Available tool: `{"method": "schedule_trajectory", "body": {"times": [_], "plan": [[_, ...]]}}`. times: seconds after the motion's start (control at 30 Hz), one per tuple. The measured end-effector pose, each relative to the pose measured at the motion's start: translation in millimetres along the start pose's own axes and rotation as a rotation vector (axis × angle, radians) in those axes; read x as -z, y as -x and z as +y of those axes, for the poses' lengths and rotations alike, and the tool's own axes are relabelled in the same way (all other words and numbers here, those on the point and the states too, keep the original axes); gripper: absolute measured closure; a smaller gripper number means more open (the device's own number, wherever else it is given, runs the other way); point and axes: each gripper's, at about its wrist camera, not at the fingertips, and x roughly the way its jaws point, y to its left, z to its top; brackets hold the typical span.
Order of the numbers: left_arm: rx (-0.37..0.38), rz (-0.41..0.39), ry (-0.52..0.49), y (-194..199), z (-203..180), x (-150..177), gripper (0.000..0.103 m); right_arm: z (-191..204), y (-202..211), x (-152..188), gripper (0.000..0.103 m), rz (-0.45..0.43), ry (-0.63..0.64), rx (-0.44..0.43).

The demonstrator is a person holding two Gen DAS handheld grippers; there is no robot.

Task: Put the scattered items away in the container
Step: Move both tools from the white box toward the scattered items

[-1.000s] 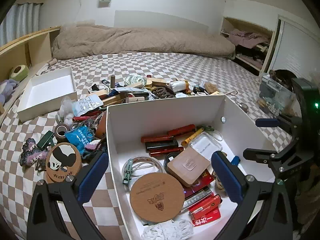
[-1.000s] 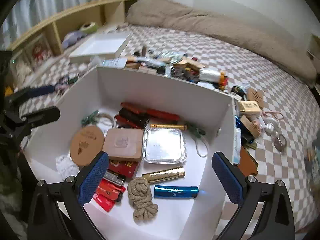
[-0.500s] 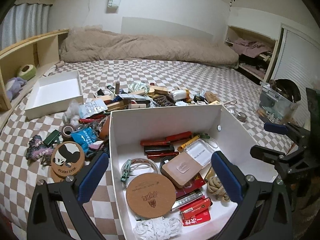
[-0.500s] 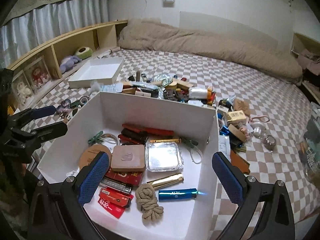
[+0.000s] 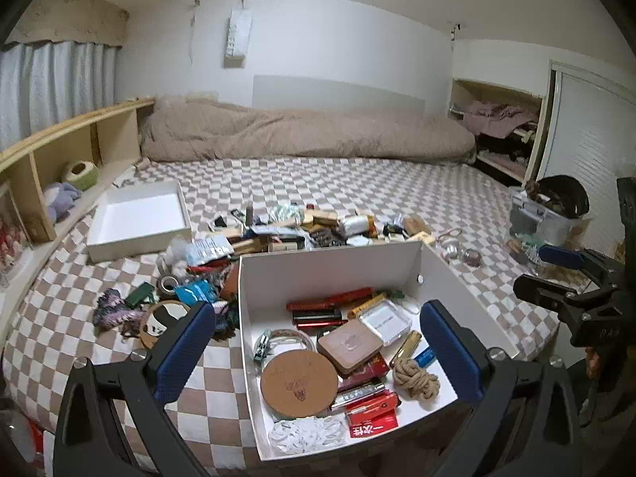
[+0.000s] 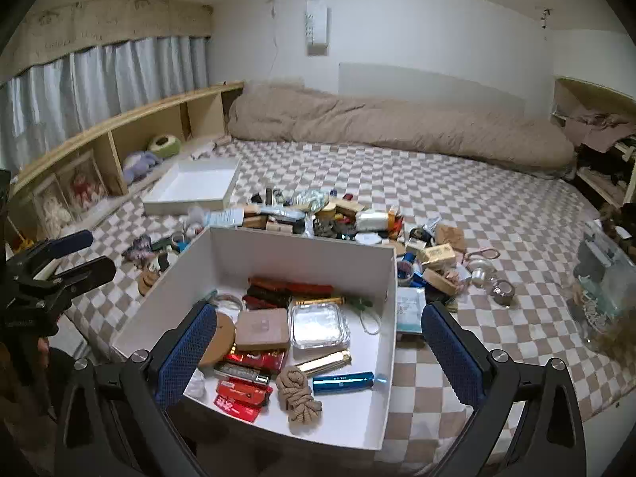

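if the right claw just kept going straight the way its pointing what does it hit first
Probably the clear square case in the white box, which lies between the open right claw fingers; depth is hard to judge through the fisheye.

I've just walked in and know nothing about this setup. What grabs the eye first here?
A big white box at the near edge of the checkered bed, already packed with small things such as a coiled rope and a blue tube. Behind it, a heap of scattered clutter waits on the bedspread. Both grippers, left and right, hang open and empty above the box.
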Motion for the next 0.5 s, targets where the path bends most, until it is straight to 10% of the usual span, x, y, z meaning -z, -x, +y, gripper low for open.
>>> {"method": "schedule_trajectory", "body": {"times": [0.5], "plan": [[-0.07,-0.126,-0.016,63.0,-10.8,-33.5,0.0,-24.3,62.8,-33.6,0.0,-0.106,-0.043,0.013]]}}
